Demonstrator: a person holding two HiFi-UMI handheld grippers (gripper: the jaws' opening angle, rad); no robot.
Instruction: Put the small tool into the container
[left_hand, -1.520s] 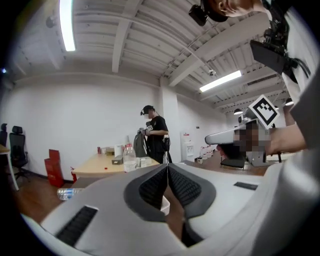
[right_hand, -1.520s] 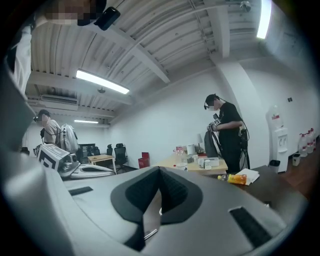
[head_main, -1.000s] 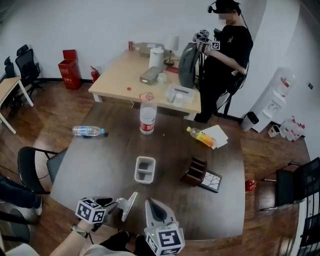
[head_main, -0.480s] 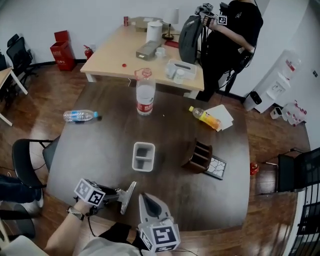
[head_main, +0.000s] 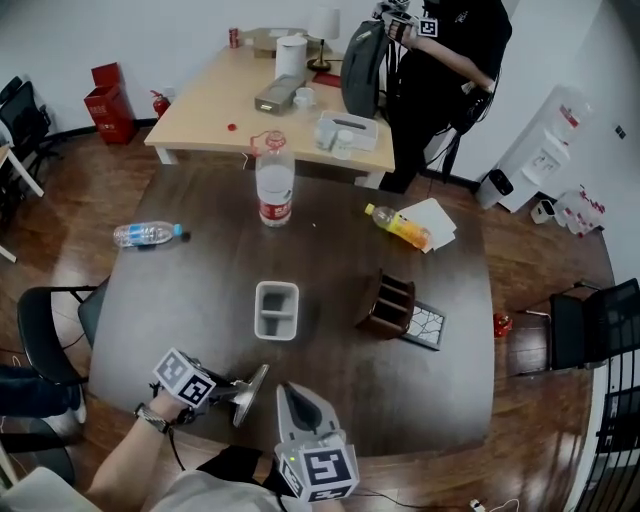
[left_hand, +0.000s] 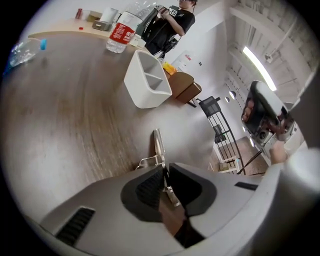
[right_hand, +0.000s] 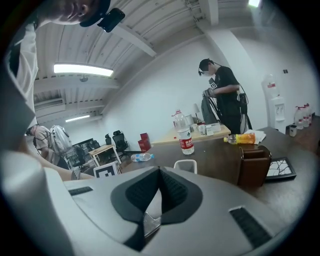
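Note:
A small flat metal tool (head_main: 253, 388) (left_hand: 158, 146) sticks out from between the jaws of my left gripper (head_main: 238, 391) (left_hand: 163, 176), low over the dark table's near edge. The jaws are closing, and their pads press on the tool. My right gripper (head_main: 289, 396) (right_hand: 159, 172) sits just right of it with its jaws together and nothing seen held. The white two-compartment container (head_main: 276, 310) (left_hand: 148, 80) (right_hand: 185, 165) stands upright mid-table, ahead of both grippers.
On the dark table (head_main: 330, 390) are a tall water bottle (head_main: 273, 185), a lying bottle (head_main: 145, 234), an orange drink bottle (head_main: 398, 225) on papers, a brown wooden holder (head_main: 385, 305) and a patterned tile (head_main: 422, 327). A person (head_main: 440, 50) stands at the far wooden table. A black chair (head_main: 45, 335) is at the left.
The head view has shifted, so the table's objects slide left and up in the picture. Both grippers stay at the near edge, and the tool is still in the left jaws.

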